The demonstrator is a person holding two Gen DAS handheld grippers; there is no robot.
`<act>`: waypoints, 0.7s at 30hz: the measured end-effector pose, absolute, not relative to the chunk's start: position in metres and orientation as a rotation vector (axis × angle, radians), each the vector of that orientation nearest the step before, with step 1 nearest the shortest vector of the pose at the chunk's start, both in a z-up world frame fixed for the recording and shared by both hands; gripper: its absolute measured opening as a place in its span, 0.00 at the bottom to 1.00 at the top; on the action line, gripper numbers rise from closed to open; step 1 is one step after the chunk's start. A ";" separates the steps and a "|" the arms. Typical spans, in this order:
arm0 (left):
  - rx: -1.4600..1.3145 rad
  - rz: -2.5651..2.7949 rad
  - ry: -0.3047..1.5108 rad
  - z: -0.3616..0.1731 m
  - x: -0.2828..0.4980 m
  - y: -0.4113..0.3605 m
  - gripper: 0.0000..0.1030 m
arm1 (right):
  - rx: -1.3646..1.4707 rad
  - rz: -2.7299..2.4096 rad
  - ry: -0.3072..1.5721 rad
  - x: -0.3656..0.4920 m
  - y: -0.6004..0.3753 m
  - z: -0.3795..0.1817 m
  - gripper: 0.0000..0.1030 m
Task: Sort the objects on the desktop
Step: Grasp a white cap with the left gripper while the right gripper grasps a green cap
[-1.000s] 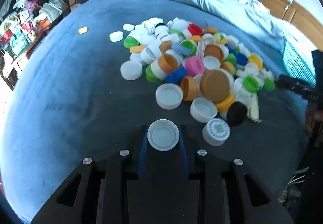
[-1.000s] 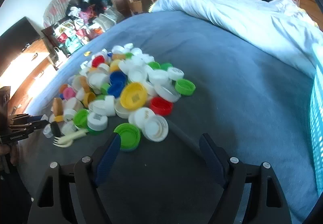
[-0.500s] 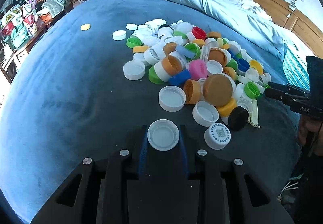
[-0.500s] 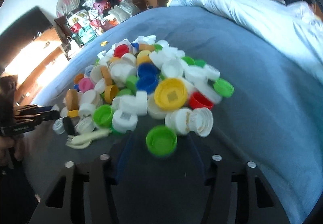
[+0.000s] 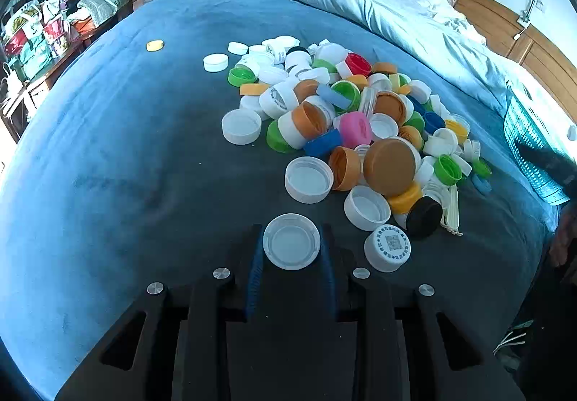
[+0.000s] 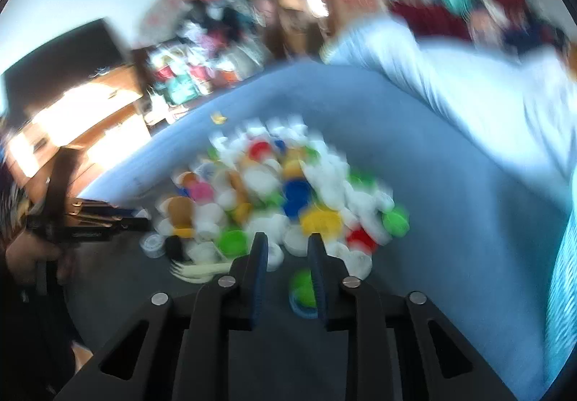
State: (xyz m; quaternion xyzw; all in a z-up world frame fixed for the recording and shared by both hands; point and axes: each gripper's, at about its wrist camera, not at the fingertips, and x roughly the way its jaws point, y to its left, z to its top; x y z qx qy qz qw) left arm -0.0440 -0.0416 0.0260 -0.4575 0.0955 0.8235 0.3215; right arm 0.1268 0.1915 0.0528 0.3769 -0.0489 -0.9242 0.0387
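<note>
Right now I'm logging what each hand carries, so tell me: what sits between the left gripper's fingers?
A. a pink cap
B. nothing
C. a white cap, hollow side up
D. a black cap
C: in the left wrist view the left gripper has its blue-padded fingers closed on either side of a white cap whose hollow side faces up, apart from the cap pile on the blue blanket.

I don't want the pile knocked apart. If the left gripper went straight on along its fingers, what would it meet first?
The left gripper, shut on a white cap, points at a gap of blue bedspread. Beyond it, probably the open white cap at the pile's near edge comes first, though depth is unclear.
</note>
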 end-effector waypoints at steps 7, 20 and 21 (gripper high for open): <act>-1.207 2.157 0.226 0.025 -0.047 -0.044 0.24 | 1.237 -2.908 -0.325 0.133 0.231 0.030 0.31; -1.203 2.157 0.247 0.024 -0.048 -0.043 0.24 | 1.350 -2.847 -0.455 0.098 0.220 0.018 0.31; -1.201 2.159 0.251 0.024 -0.047 -0.043 0.24 | 1.364 -2.845 -0.471 0.099 0.221 0.017 0.31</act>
